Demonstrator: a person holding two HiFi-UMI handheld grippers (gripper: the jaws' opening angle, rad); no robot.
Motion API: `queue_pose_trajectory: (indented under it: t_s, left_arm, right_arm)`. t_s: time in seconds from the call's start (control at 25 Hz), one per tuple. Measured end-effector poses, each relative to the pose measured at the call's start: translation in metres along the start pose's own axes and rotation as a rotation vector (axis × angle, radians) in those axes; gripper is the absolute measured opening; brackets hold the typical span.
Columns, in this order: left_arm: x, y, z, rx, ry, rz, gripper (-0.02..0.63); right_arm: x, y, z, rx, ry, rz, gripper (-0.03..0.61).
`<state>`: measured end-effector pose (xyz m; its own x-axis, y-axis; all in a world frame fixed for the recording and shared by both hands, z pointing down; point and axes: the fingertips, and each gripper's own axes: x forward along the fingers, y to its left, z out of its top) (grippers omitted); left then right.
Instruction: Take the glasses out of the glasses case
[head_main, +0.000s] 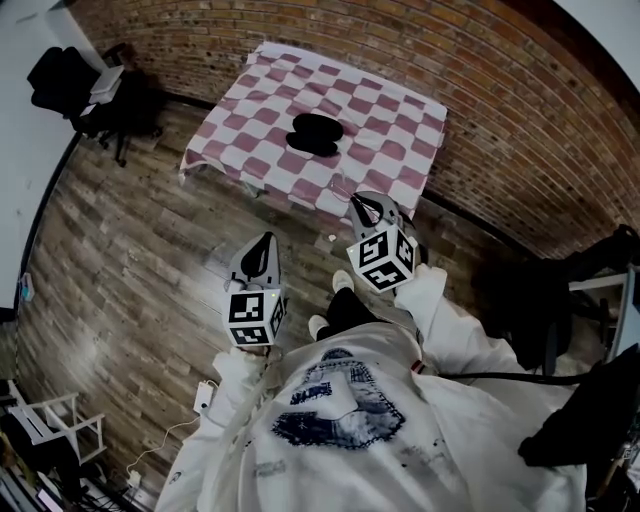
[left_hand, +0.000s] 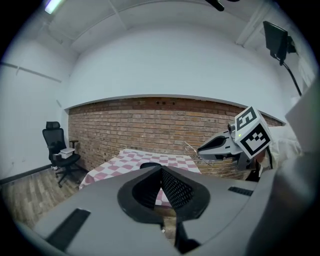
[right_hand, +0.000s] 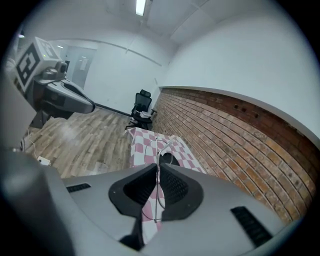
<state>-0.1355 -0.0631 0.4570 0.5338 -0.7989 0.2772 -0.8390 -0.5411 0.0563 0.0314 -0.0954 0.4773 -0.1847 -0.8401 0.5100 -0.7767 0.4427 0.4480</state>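
Right gripper (right_hand: 157, 165): fingers pinching glasses (right_hand: 156, 146) (thin wire frame). Left gripper (left_hand: 162, 168): fingers pressed together, empty. Case (head_main: 315, 134): on desk (head_main: 400, 135).

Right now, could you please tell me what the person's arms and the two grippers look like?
Both the left gripper and the right gripper are light grey, tapering shells with black ribbed jaws, and each carries a white cube with black square markers. The person wears a white long-sleeved top with a blue print on the front.
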Motion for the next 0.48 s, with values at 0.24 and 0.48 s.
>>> queue_pose_trajectory:
  t_s: [0.24,0.48]
  left_arm:
    - [-0.005,-0.012,0.006,0.005,-0.011,-0.002,0.009]
    - [-0.01,-0.024,0.012,0.01,-0.026,0.014,0.009]
  right_arm:
    - [-0.03,-0.001,0.017,0.025,-0.068,-0.014,0.031]
    - [-0.057,-0.007,0.027,0.051,-0.133,-0.024,0.031]
